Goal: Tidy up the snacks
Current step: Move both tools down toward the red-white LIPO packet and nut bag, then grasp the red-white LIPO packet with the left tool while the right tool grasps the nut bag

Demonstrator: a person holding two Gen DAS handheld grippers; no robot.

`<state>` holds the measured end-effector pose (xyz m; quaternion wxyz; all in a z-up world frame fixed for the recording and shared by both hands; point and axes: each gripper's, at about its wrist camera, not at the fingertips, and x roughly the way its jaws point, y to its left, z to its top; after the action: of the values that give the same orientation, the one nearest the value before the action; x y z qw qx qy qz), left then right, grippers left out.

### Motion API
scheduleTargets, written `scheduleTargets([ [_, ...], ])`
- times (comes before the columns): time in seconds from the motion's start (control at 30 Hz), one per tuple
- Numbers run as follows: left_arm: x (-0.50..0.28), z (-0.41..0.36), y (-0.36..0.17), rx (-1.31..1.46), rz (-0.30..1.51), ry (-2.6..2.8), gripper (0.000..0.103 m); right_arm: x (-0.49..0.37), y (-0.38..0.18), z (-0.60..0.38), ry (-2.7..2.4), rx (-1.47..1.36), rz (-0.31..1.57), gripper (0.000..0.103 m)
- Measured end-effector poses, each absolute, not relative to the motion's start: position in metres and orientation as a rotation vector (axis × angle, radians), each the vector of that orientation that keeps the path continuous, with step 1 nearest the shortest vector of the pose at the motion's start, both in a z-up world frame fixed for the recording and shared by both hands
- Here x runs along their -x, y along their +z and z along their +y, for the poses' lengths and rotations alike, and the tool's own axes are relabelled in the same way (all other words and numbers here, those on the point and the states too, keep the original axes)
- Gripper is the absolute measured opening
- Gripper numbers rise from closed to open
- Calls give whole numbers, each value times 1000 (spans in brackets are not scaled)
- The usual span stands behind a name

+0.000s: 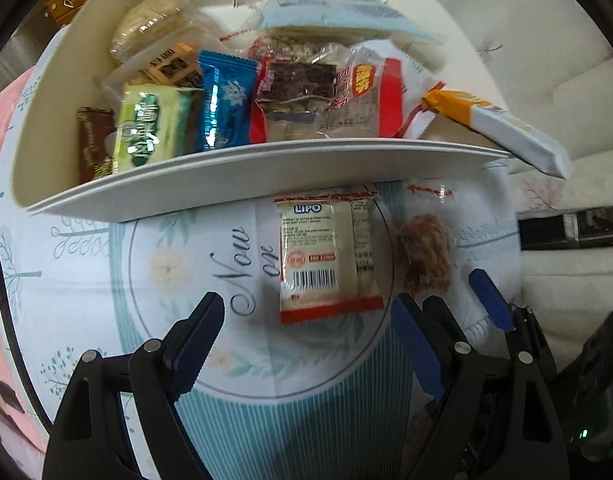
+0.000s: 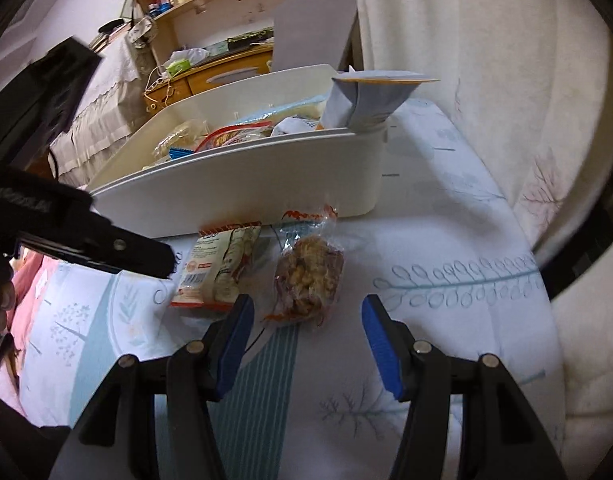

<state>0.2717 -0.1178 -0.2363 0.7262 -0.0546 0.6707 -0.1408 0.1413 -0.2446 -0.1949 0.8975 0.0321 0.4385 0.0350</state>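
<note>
Left gripper [image 1: 306, 344] hovers low in the frame, jaws wide, empty, the Lipo pack [image 1: 326, 256] lying flat on the cloth [image 1: 106, 272] just ahead of it. Right gripper [image 2: 304, 344] is spread wide too, nothing in it, with the nut bag [image 2: 308, 284] at centre frame between its tips. The bin [image 1: 266, 164] across the upper frame is packed with snacks.

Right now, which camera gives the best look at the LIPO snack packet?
The left wrist view: the LIPO packet lies flat and nearly centred, its label and barcode readable. The right wrist view shows it at a slant, part hidden behind the left gripper's arm, with the print blurred.
</note>
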Motion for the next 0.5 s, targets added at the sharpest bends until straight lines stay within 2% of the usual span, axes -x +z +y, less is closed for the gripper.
scheduleTargets([
  [0.4, -294, -144, -264, 124, 1531, -279, 84, -162, -214, -242, 135, 8, 925, 57],
  [0.5, -294, -151, -268, 106, 1544, -277, 77, -168, -215, -243, 149, 13, 924, 57],
])
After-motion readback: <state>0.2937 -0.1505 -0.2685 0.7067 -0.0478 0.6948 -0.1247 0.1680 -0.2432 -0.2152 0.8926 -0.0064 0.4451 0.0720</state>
